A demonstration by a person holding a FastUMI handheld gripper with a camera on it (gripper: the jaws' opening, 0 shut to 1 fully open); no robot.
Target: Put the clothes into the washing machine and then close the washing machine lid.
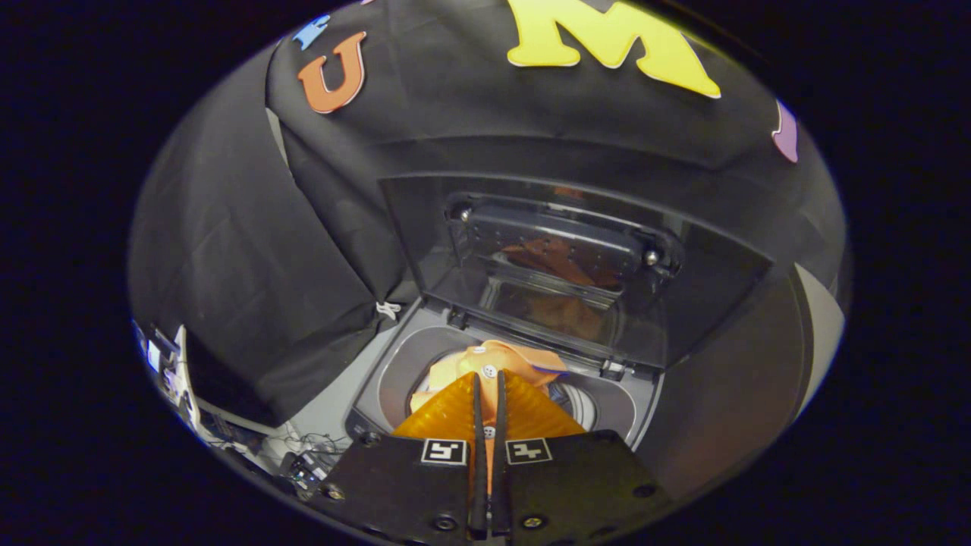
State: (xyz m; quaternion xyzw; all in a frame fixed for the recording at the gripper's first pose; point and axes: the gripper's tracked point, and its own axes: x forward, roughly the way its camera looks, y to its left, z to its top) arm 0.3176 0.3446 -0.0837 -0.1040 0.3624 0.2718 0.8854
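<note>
Overhead, at the open washer, one garment on its way in
Gripper: the gripper (pixel 488 390) points down and forward over the tub, its two fingers drawn almost together with only a thin slit between them; a strip of orange cloth shows in that slit, so both fingers pinch the garment
Garment: one orange garment (pixel 493 359), a collared piece with a white button showing at the fingertips; it hangs from the fingers and bunches just ahead of them, inside the round mouth of the tub
Long axis: the cloth is crumpled, so its long axis cannot be told with certainty; the visible bunch spreads crosswise to the fingers, collar toward the lid
Washing machine: one top-loading washing machine (pixel 394 364), grey deck around a round opening, directly below the fingers; a bit of the ribbed drum wall (pixel 570 402) shows to the right of the cloth
Lid: one washing machine lid (pixel 561 265), dark and glassy, standing raised beyond the garment, hinged at the far edge of the deck; an orange reflection shows in its window
In the way: the raised lid stands behind the opening, not over it; the tub mouth lies open below the cloth
Surroundings: black cloth wall (pixel 227 265) drapes behind and to the left of the machine; a tangle of cables and small devices (pixel 303 466) lies beside the machine's near left corner
</note>
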